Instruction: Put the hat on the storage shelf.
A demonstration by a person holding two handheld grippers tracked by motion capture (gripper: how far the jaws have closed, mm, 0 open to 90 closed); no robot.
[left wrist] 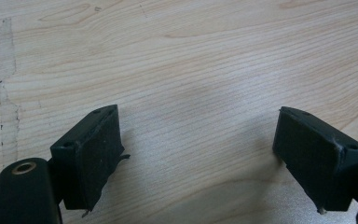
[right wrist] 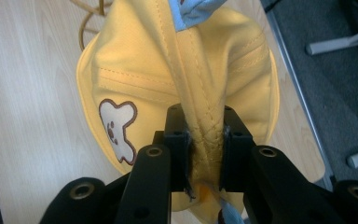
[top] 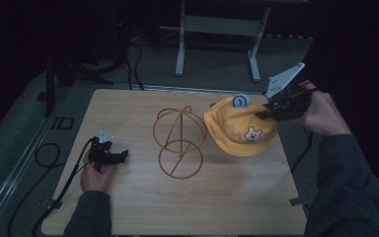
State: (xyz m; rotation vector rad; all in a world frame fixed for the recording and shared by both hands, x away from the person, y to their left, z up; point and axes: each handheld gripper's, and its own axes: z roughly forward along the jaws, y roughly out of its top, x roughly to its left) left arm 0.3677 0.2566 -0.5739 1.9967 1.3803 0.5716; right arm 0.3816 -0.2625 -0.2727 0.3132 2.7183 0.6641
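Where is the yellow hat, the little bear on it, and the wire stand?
yellow hat (top: 229, 123), high view, on its crown.
little bear (right wrist: 116, 130), right gripper view, on its face.
wire stand (top: 179, 140), high view, where its rings meet.

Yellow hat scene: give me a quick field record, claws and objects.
hat: yellow hat, bear patch, held at the table's right side
right claw: right claw shut on a fold of the hat
left claw: left claw open, nothing between the jaws, over bare wood
stand: wire stand at mid-table, nothing on it
table: wooden table
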